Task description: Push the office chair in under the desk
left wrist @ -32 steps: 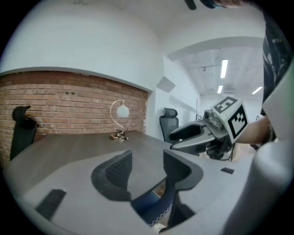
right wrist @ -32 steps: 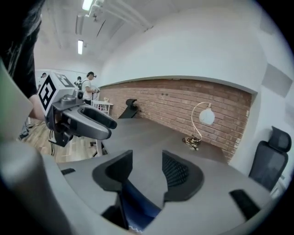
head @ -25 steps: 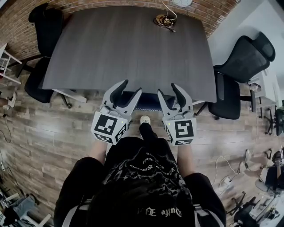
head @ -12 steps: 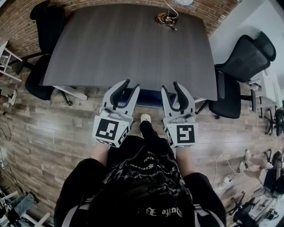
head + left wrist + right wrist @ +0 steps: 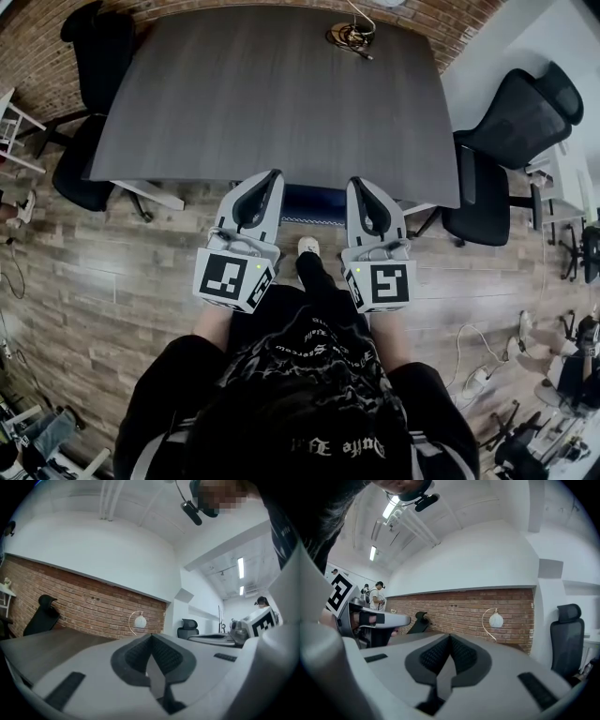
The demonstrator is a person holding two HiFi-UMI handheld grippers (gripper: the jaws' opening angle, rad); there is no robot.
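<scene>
left gripper (image 5: 272, 176): level, tips at desk (image 5: 262, 94) near edge, jaws just closed, empty | right gripper (image 5: 357, 183): same | chair (image 5: 314, 202): under desk edge, between them

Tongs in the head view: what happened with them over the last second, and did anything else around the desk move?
The left tongs and the right tongs have both just been closing: their jaws stood wide apart and now meet, with nothing between them. They took hold of nothing. The blue chair stays tucked under the edge of the desk, and the lamp on the desk has not moved.
</scene>
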